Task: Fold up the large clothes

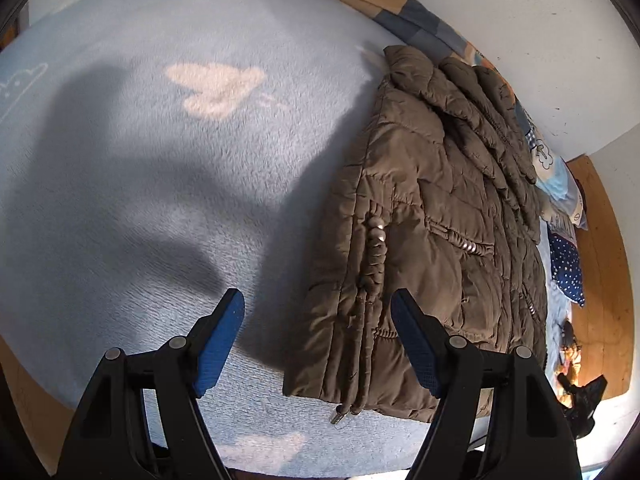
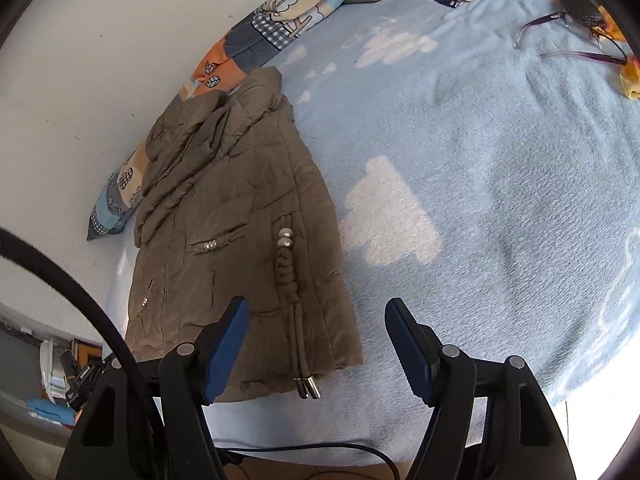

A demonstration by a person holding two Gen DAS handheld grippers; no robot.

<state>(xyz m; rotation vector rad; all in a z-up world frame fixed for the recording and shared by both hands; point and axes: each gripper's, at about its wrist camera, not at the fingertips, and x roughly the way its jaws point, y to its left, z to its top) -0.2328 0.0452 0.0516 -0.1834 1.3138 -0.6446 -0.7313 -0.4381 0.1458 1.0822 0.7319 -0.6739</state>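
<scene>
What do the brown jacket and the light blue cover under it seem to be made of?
The jacket looks like thin, matte synthetic cloth over light padding: stitched quilt lines and fine crinkles show, though the fibre cannot be told. Its braided cord ends in shiny, metal-looking tips. The blue blanket looks like soft fleece or plush, with a brushed nap and paler cloud shapes.

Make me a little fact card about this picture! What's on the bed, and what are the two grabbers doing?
garment: brown puffer jacket, folded lengthwise, lying flat
surface: light blue cloud-print blanket
jacket detail: braided cord with beads
beside wall: patchwork cushion
also on bed: glasses
left gripper: open, empty, above jacket's near edge
right gripper: open, empty, above jacket's near corner
</scene>
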